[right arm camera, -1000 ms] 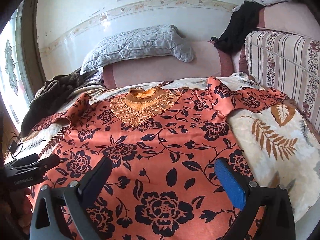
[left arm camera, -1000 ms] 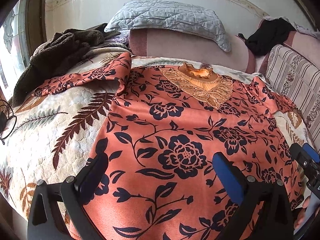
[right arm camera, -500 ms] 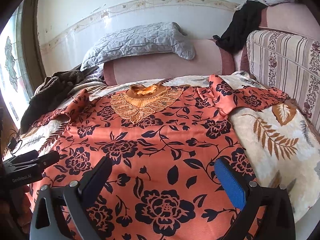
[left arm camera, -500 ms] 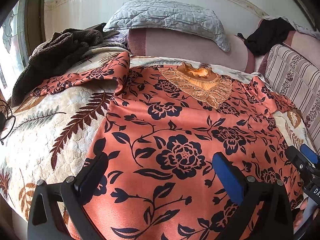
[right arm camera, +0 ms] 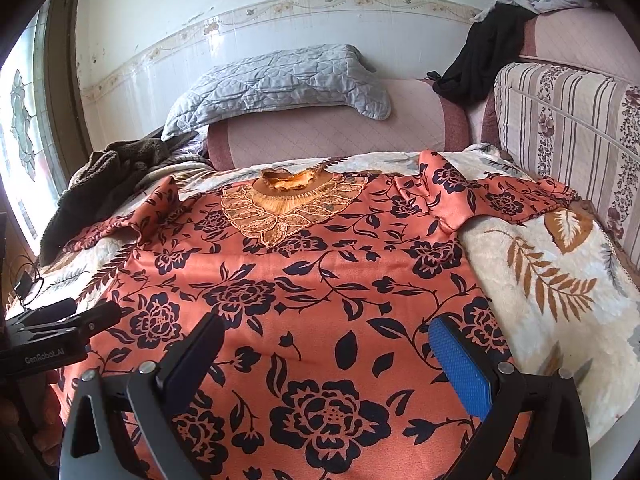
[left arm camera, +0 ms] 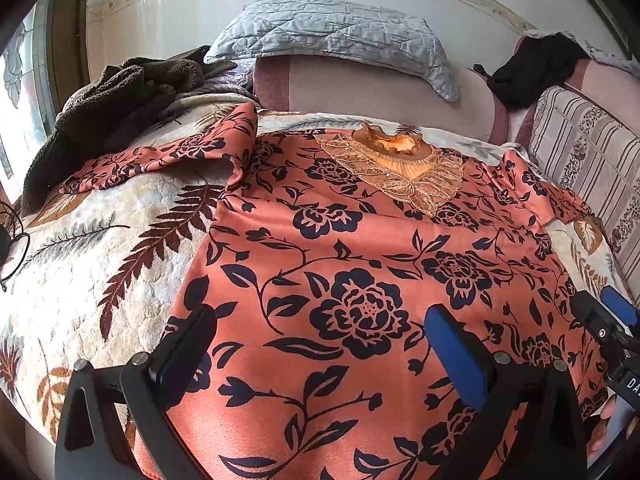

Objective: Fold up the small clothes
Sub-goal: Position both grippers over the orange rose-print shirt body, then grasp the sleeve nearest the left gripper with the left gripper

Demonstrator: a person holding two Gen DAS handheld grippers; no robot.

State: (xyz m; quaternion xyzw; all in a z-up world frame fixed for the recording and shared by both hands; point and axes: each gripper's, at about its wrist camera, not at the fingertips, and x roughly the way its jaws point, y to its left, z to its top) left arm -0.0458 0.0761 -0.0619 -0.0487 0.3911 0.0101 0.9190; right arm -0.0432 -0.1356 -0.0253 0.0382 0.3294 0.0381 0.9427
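An orange dress [left arm camera: 360, 248] with dark flowers and a lace collar [left arm camera: 396, 168] lies flat, face up, on the bed; it also shows in the right wrist view [right arm camera: 320, 280]. Its sleeves spread out to both sides [left arm camera: 160, 156] [right arm camera: 492, 200]. My left gripper [left arm camera: 316, 344] is open and empty over the lower left part of the dress. My right gripper [right arm camera: 324, 348] is open and empty over the lower right part. Each gripper shows at the edge of the other's view [left arm camera: 608, 332] [right arm camera: 60, 328].
The bed has a cream blanket with a leaf pattern [left arm camera: 100, 272] [right arm camera: 552, 280]. A brown fleece [left arm camera: 100, 112] lies at the far left. A grey quilted pillow [left arm camera: 332, 36] rests on a pink bolster [right arm camera: 328, 132]. A black garment [right arm camera: 488, 52] hangs over a striped cushion [right arm camera: 568, 120] at the right.
Both grippers have moved slightly; the view shifts a little over the dress. The dress has not moved and both stay open.
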